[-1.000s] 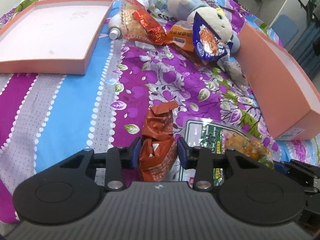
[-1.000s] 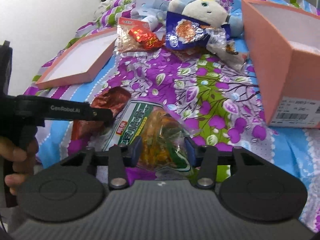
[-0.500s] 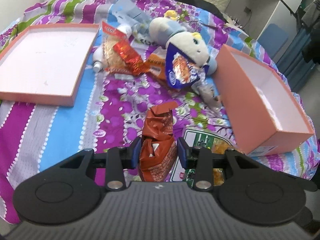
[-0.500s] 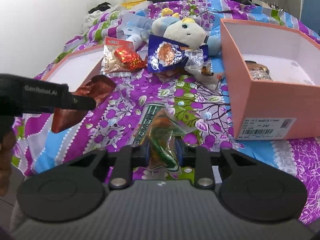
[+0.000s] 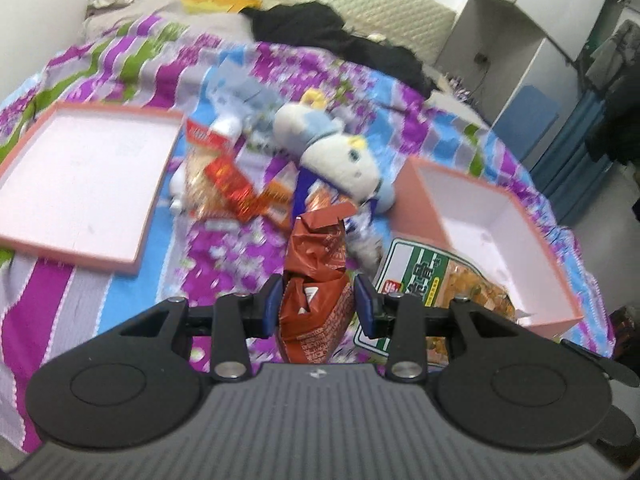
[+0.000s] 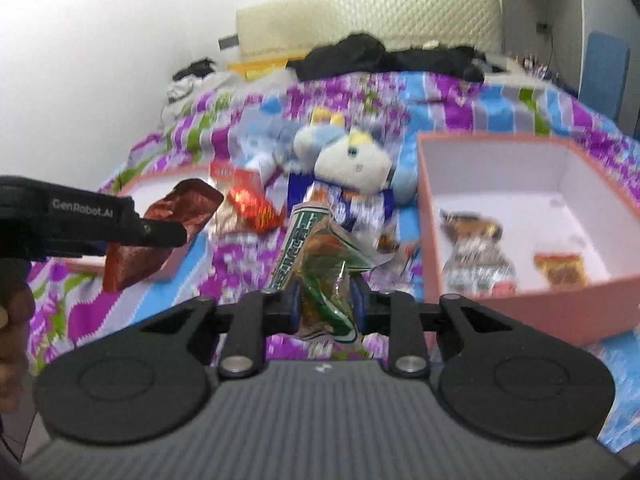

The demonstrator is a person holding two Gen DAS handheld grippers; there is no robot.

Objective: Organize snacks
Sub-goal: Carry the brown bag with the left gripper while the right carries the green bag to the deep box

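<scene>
Holding a crinkled green-and-clear snack bag (image 6: 326, 276) upright in the right gripper (image 6: 325, 307) jaws, left gripper (image 5: 316, 307) jaws clamping a brown foil packet (image 5: 318, 276); open pink cardboard box (image 6: 520, 308) just right, nearer the right hand.

Only properly readable text is "GenRobot.AI", white lettering on the black body of the left tongs (image 6: 160, 232). The green snack bag (image 5: 436, 280) has large printed characters, too blurry to read.

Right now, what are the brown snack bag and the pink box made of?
The brown snack bag looks like thin plastic or foil film: it is shiny and crinkled where the fingers squeeze it. The pink box looks like matte cardboard or stiff paperboard: flat stiff walls, sharp corners, white inside.
</scene>
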